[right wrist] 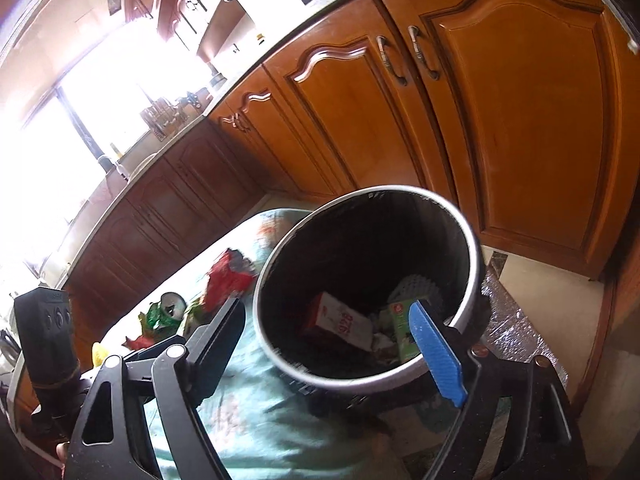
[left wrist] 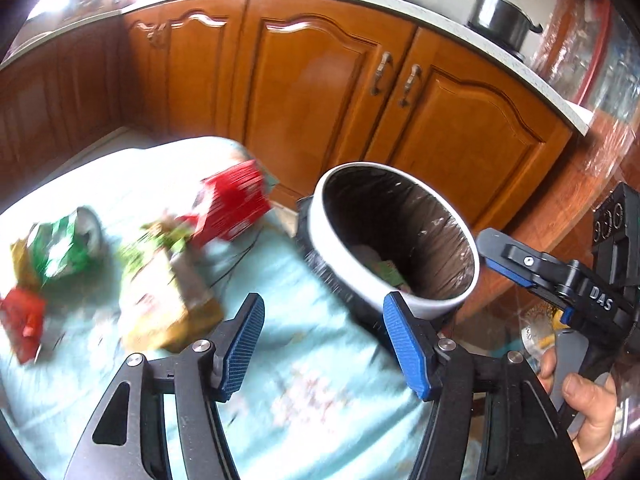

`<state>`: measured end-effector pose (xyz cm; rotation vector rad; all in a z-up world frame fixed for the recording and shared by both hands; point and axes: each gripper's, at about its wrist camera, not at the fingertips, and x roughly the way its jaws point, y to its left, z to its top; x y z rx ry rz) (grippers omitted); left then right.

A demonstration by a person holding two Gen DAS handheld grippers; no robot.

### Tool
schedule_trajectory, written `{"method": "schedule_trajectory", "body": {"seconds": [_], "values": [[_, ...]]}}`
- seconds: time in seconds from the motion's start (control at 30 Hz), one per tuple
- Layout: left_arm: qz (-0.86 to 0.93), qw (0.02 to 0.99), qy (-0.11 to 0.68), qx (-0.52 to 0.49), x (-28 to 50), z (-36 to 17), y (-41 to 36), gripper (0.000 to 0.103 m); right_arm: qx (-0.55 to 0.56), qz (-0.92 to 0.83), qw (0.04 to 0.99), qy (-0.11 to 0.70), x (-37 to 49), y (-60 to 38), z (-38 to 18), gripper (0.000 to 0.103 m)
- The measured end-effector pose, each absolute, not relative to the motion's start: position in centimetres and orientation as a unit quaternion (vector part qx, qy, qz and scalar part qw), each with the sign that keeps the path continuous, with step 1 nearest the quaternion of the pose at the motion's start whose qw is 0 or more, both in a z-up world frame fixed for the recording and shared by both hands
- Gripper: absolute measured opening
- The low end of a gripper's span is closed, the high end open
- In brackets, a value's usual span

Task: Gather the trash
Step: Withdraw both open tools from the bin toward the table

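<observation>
Now the left hand-held gripper (left wrist: 324, 346) hangs over the pale blue cloth (left wrist: 320, 392) with its blue-padded jaws spread wide and nothing between them. Just ahead, at the cloth's right edge, stands the trash bin (left wrist: 348, 280), a white-rimmed round can with a dark liner, its mouth tipped toward the camera. Over at the right, the right hand-held gripper (left wrist: 496, 256) reaches in beside the bin's rim, a hand (left wrist: 584, 404) wrapped round its grip.

Litter lies spread across the left half of the cloth, all of it smeared by motion blur: a red carton (left wrist: 232, 206) near the far edge, a tan and green box (left wrist: 168, 292) in front of it, a crushed green can (left wrist: 64, 246) further left, and a red wrapper (left wrist: 22, 320) at the near left edge.

From the right wrist view, the right hand-held gripper (right wrist: 332, 348) is also splayed wide and empty, its fingers straddling the bin's near rim (right wrist: 320, 380). Down inside the bin rest a white and red box (right wrist: 340, 322) and a green packet (right wrist: 404, 336), with crumpled scraps between them. Beyond, the red carton (right wrist: 228, 276) and the green can (right wrist: 166, 310) sit on the cloth (right wrist: 256, 420). Wooden cabinet doors (left wrist: 320, 92) run behind everything.
</observation>
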<state>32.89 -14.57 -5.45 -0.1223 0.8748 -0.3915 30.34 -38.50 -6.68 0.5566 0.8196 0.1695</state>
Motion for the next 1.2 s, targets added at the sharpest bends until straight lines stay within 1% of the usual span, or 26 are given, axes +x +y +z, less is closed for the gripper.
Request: {"method": "schedule_trajectory", "body": {"seconds": [0.23, 0.63, 0.97, 1.2], "values": [[-0.146, 0.894, 0.416, -0.082, 28.3, -5.5, -9.9, 0.063, 0.251, 0.114, 0.879, 0.389, 27.8, -33.4, -5.8, 0.091], [-0.076, 0.899, 0.412, -0.127, 23.0, -5.3, -1.7, 0.063, 0.228, 0.174, 0.863, 0.417, 26.7, -25.7, -6.2, 0.091], [-0.031, 0.902, 0.402, -0.152, 21.0, -4.9, 3.6, 0.063, 0.196, 0.204, 0.858, 0.429, 28.2, -20.8, -6.3, 0.091], [-0.009, 0.904, 0.397, -0.158, 20.9, -4.1, 6.1, 0.064, 0.180, 0.211, 0.860, 0.428, 30.3, -19.3, -6.0, 0.091]]}}
